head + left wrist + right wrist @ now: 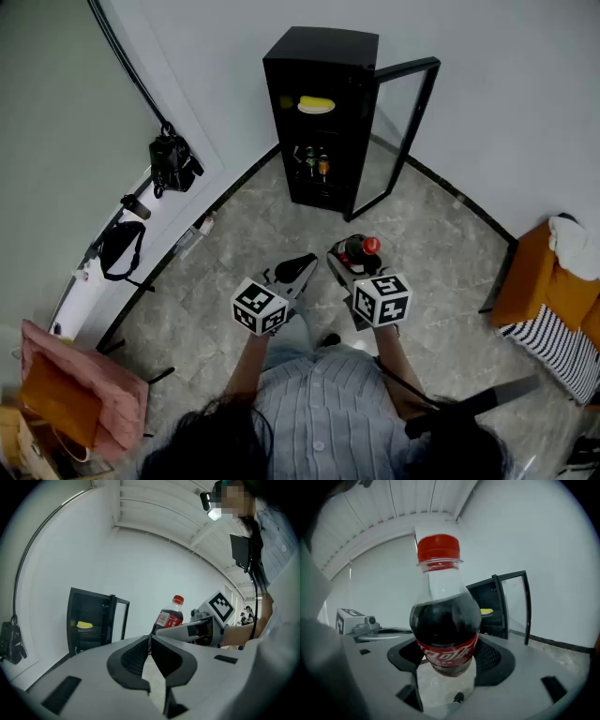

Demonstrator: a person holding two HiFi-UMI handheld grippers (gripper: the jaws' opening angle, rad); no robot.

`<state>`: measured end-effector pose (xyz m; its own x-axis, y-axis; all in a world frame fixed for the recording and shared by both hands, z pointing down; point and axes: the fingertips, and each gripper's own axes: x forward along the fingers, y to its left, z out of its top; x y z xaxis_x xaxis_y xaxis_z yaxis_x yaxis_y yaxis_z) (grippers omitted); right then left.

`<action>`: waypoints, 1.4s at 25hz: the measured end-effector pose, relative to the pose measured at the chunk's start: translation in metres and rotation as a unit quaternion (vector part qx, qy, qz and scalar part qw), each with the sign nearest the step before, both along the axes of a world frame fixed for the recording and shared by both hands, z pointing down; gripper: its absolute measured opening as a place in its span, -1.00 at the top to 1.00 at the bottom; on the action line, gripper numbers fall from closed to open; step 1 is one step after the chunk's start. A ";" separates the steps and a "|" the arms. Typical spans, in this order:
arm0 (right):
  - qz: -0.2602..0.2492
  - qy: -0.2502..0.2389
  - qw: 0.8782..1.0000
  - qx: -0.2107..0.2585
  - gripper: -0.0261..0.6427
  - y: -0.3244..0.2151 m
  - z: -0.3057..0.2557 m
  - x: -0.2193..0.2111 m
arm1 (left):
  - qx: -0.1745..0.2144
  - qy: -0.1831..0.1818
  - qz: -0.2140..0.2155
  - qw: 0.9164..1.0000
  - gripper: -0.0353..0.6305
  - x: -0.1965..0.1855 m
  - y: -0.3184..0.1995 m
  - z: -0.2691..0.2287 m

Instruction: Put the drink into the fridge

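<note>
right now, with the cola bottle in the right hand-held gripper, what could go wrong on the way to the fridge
1. The right hand-held gripper grips the cola bottle low on its body, so it may tip or slip.
2. The glass door of the fridge juts out beside the opening; the bottle could clip it.
3. Drinks already stand on a lower shelf and could get knocked.

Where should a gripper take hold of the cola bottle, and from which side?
Grip the bottle at its wide labelled body, from the side. It stands upright and the round body fills the jaws, as the right gripper shows; the neck is narrower.
</note>
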<state>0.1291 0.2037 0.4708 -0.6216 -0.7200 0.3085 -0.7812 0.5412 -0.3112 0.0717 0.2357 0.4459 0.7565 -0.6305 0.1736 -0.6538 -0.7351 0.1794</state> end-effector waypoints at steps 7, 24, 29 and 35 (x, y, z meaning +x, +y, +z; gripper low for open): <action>0.004 -0.002 1.000 -0.006 0.04 -0.007 -0.001 -0.003 | -0.004 -0.007 0.019 1.000 0.86 0.000 -0.002 0.000; 0.003 -0.008 0.999 -0.032 0.04 -0.024 0.012 -0.020 | -0.027 0.017 0.023 0.999 0.86 -0.012 -0.027 0.012; 0.005 -0.007 0.999 -0.039 0.04 -0.040 0.016 -0.033 | -0.032 0.019 0.028 0.999 0.86 -0.025 -0.044 0.017; 0.014 -0.010 0.999 -0.050 0.04 -0.072 0.017 -0.056 | -0.035 0.025 0.032 0.999 0.86 -0.053 -0.084 0.013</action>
<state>0.0736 0.1319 0.4876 -0.6081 -0.7036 0.3677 -0.7891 0.4847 -0.3774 0.0191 0.1516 0.4588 0.8042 -0.5677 0.1760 -0.5942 -0.7601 0.2630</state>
